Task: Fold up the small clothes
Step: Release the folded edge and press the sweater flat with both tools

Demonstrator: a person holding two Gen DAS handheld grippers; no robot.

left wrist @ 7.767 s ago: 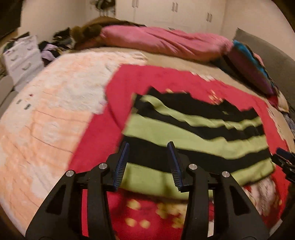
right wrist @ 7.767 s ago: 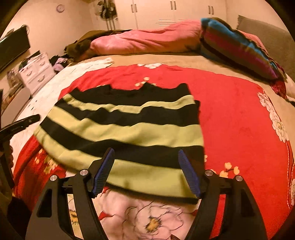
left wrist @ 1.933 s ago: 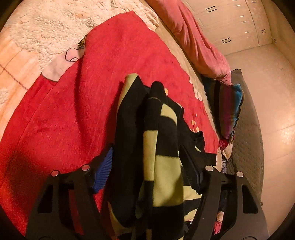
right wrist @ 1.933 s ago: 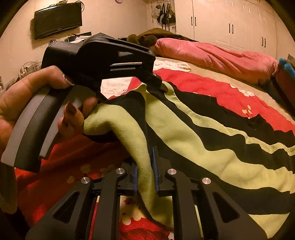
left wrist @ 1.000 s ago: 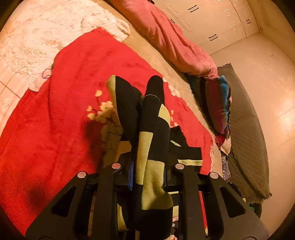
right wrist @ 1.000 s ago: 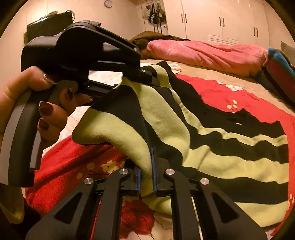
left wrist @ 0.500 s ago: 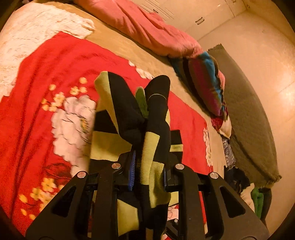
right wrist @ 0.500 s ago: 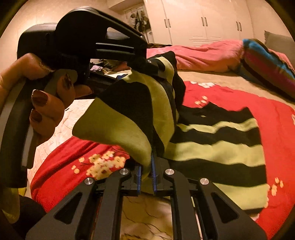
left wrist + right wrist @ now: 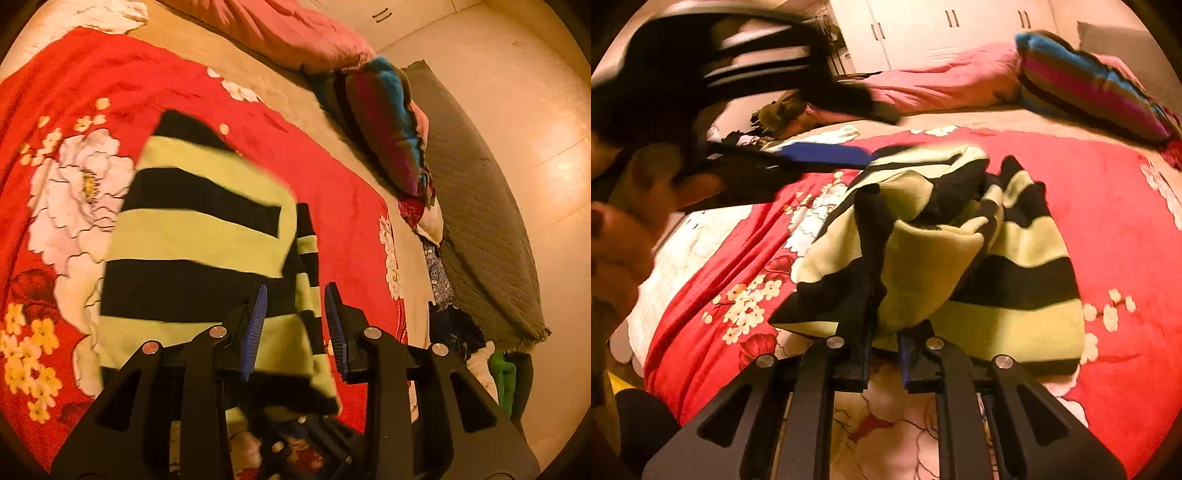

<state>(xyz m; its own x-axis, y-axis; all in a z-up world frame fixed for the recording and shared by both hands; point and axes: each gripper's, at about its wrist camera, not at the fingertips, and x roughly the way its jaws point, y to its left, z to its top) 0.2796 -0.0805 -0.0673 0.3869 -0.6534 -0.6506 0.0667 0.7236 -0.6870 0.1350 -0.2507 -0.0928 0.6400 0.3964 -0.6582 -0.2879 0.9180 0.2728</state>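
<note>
A small green-and-black striped garment (image 9: 192,236) lies partly folded on the red floral blanket (image 9: 74,92). My left gripper (image 9: 295,328) is open above its near edge, the fabric loose between the blue pads (image 9: 255,325). In the right wrist view the garment (image 9: 960,258) is bunched and lifted at its near corner. My right gripper (image 9: 884,354) is shut on that corner. The left gripper (image 9: 827,153) shows blurred at the upper left of that view, held in a hand, above the blanket (image 9: 1108,192).
A pink duvet (image 9: 280,33) and a striped pillow (image 9: 388,125) lie at the bed's far end. A grey quilted mat (image 9: 480,221) and a clothes pile (image 9: 491,365) lie on the floor beside the bed. White wardrobes (image 9: 942,29) stand behind.
My left gripper has opened and let go of the garment, which has dropped over itself onto the blanket. My right gripper still holds its corner, and the left gripper has pulled away.
</note>
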